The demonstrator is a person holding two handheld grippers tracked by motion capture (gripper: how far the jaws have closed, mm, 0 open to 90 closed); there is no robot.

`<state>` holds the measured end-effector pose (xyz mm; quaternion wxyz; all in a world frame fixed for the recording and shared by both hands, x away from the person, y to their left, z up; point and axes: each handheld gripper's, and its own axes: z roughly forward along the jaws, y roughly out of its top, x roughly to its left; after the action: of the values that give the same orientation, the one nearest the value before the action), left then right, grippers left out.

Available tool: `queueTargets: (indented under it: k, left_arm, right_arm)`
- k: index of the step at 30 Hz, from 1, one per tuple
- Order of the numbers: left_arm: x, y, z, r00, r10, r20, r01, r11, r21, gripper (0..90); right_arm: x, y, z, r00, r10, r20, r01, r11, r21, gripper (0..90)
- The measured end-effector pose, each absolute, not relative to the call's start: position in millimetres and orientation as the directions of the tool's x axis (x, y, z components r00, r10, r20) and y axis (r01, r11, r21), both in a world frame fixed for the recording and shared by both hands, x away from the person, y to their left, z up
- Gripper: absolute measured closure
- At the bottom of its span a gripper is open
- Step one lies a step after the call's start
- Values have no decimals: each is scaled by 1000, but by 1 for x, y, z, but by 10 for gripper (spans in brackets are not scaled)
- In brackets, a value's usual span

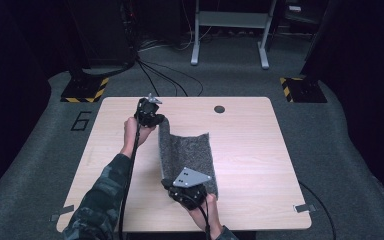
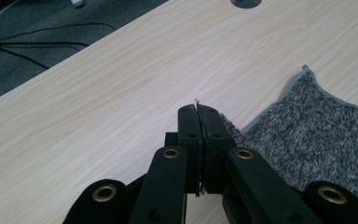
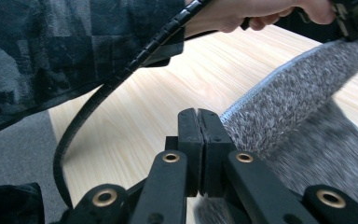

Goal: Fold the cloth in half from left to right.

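Now both grippers, left [image 1: 149, 114] and right [image 1: 190, 187], pinching the grey cloth's [image 1: 190, 152] left edge, running top to bottom mid-frame on the desk [image 1: 260, 165].

Left gripper [image 1: 150, 116] clamped tight, arm stretched forward; right gripper [image 1: 187, 192] clamped tight, kept near body.
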<state>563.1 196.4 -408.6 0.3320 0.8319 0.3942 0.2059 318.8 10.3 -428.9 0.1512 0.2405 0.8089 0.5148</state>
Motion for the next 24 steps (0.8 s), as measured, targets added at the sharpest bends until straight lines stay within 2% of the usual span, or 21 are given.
queueTargets:
  k: [12, 24]
  left_arm:
    - [576, 153, -415, 640, 766, 66, 511, -488, 707, 884]
    - [581, 118, -433, 666, 742, 68, 512, -523, 682, 882]
  right_arm:
    - [320, -22, -453, -786, 617, 36, 327, 366, 871, 889]
    - [318, -37, -463, -747, 665, 4, 355, 394, 848, 888]
